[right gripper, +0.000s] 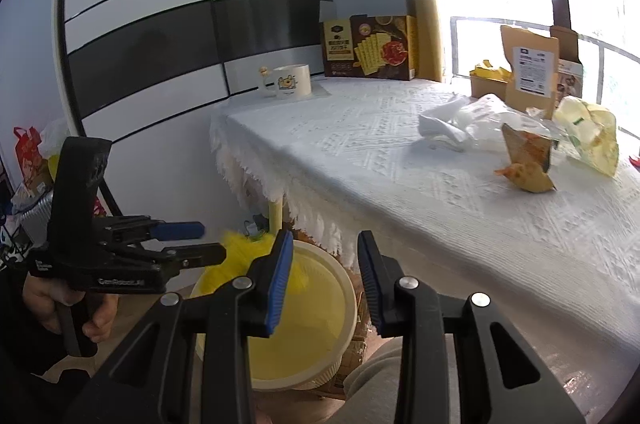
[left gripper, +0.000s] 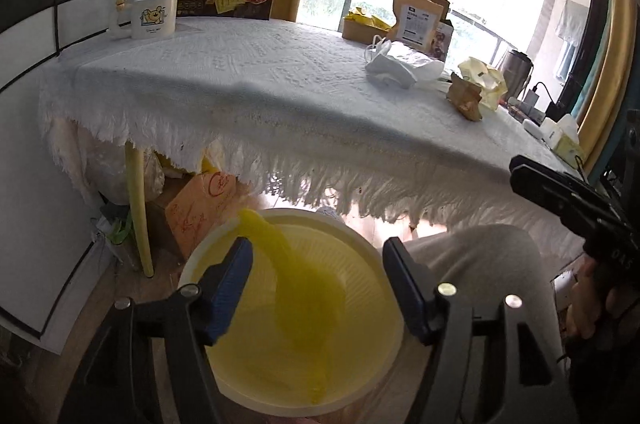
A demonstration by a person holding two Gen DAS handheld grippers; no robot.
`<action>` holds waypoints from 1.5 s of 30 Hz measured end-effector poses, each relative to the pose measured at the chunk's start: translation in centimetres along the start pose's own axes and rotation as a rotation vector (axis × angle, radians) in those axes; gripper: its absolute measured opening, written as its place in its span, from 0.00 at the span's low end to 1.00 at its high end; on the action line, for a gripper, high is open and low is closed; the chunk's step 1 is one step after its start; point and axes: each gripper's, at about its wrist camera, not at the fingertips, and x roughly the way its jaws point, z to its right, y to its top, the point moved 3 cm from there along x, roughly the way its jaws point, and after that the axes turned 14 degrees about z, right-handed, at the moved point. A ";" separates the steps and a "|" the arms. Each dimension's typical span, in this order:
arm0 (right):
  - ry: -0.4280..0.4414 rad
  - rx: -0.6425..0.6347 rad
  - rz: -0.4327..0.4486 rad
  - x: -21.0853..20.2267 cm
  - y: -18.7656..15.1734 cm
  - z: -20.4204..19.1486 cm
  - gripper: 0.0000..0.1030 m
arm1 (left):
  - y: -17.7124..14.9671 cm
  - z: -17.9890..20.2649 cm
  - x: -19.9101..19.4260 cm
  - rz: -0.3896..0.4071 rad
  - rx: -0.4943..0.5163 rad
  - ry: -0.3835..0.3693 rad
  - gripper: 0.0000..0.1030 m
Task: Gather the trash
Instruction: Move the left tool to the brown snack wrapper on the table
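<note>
A cream trash bin (left gripper: 384, 264) with a yellow liner stands on the floor below the table edge; it also shows in the right wrist view (right gripper: 348, 300). A yellow piece of trash (left gripper: 304, 276) hangs blurred over the bin between the fingers of my open left gripper (left gripper: 318, 288). My left gripper also shows in the right wrist view (right gripper: 200, 240), above the bin. My right gripper (right gripper: 324, 276) is open and empty beside the bin. On the table lie a white crumpled bag (right gripper: 456, 124), a brown wrapper (right gripper: 528, 160) and a pale yellow wrapper (right gripper: 592, 136).
The table (right gripper: 400, 184) has a white fringed cloth. A mug (right gripper: 290, 80), a cracker box (right gripper: 370, 44), brown pouches (right gripper: 532, 68) and a box of yellow packets (right gripper: 488, 80) stand at the back. A person's knee (left gripper: 480, 264) is beside the bin. Bags sit under the table (left gripper: 200, 208).
</note>
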 end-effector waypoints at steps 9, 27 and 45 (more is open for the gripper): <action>-0.041 0.034 0.042 -2.4 0.3 3.1 0.31 | 1.4 2.6 -0.1 0.040 0.048 -0.015 0.66; -0.138 0.106 0.107 -6.7 0.6 10.7 0.37 | 3.9 9.6 2.3 0.073 0.137 -0.102 0.66; -0.202 0.117 0.115 -8.0 1.0 16.4 0.41 | 6.5 16.1 6.7 0.103 0.187 -0.179 0.66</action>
